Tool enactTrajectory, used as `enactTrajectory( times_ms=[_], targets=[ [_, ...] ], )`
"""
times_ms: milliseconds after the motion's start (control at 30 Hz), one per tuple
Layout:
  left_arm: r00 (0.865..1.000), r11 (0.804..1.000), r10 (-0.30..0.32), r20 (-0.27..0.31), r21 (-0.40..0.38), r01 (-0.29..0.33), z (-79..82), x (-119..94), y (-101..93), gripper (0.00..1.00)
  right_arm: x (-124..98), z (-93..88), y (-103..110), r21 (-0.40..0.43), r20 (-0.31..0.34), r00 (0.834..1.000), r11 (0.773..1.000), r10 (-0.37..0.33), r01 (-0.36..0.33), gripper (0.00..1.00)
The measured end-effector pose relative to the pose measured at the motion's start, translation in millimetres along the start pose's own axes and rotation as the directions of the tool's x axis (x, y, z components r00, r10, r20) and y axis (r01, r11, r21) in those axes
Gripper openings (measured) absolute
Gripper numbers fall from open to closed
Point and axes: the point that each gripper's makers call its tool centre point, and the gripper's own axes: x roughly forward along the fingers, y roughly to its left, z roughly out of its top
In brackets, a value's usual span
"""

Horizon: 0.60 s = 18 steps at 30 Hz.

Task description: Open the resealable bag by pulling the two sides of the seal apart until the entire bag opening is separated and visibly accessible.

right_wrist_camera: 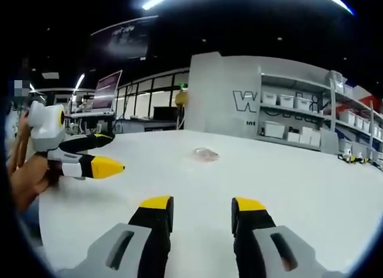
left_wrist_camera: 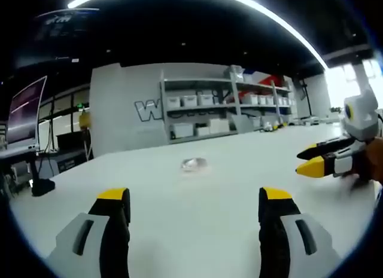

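Note:
A small clear resealable bag [left_wrist_camera: 193,164] lies flat on the white table [left_wrist_camera: 197,230], well ahead of both grippers; in the right gripper view the bag [right_wrist_camera: 206,153] is just as far off. My left gripper [left_wrist_camera: 194,197] is open wide with nothing between its yellow-tipped jaws. My right gripper [right_wrist_camera: 202,203] is open too and holds nothing. The right gripper [left_wrist_camera: 306,159] comes in from the right of the left gripper view, low over the table. The left gripper [right_wrist_camera: 115,151] enters the right gripper view from the left, held by a hand [right_wrist_camera: 30,176]. Neither touches the bag.
The table [right_wrist_camera: 311,194] stretches wide around the bag. Behind it stands a grey wall with shelves of white bins [left_wrist_camera: 206,101]. A monitor on a stand [left_wrist_camera: 25,113] sits at the far left beyond the table's edge.

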Motion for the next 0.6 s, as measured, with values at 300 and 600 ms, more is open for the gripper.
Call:
enactTrajectory(
  times_ms=[300,600],
  targets=[
    [1.0,1.0,-0.002,-0.001,-0.004,0.002,0.0,0.0,0.6,0.88,0.7,-2.2,-0.3,-0.005,-0.012,1.0,1.0,0.004,-0.004,0.36],
    [1.0,1.0,-0.003,-0.001,-0.006,0.003,0.1,-0.2,0.1,0.88,2.0,-2.5,-1.5,-0.006,-0.014,1.0,1.0,0.005,-0.006,0.36]
  ],
)
